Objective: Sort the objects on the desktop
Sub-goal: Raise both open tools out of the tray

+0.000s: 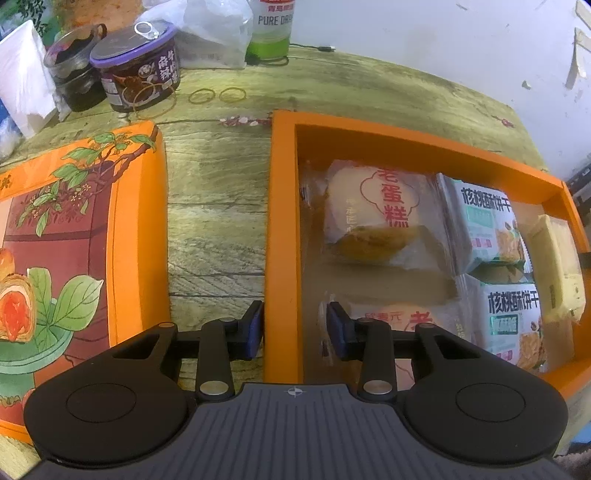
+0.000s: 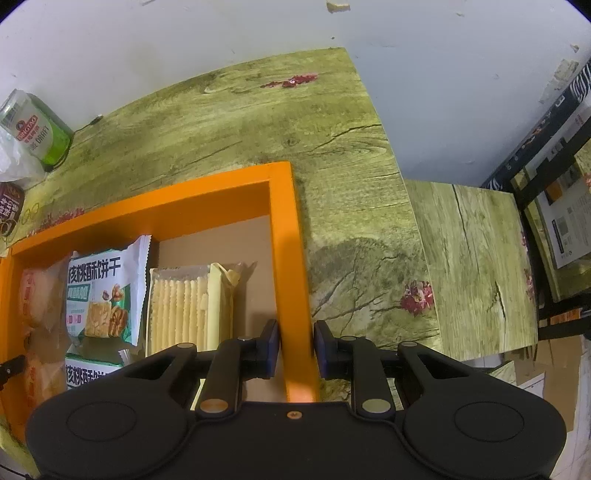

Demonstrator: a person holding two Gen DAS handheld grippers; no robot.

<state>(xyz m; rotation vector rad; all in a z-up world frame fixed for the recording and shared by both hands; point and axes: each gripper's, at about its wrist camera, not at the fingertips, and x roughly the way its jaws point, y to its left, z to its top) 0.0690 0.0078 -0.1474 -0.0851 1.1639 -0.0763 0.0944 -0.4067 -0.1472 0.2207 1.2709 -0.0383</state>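
An open orange box (image 1: 282,221) lies on the green wood-grain table. Inside are cake packs (image 1: 373,214), walnut-biscuit packs (image 1: 484,221) and a yellow cracker pack (image 1: 554,266). My left gripper (image 1: 295,326) straddles the box's left wall, one pad outside and one inside, shut on it. In the right wrist view my right gripper (image 2: 296,347) is clamped on the right wall of the orange box (image 2: 288,221), beside the cracker pack (image 2: 184,306) and a walnut-biscuit pack (image 2: 103,291). The box's illustrated lid (image 1: 136,221) lies to the left.
At the table's back stand a purple-lidded tin (image 1: 140,70), a glass jar (image 1: 74,70), a green can (image 1: 269,33), a plastic bag (image 1: 207,29) and tissues (image 1: 22,74). Rubber bands (image 1: 218,95) lie nearby. Right of the box the table ends, with a lower table (image 2: 480,266) beyond.
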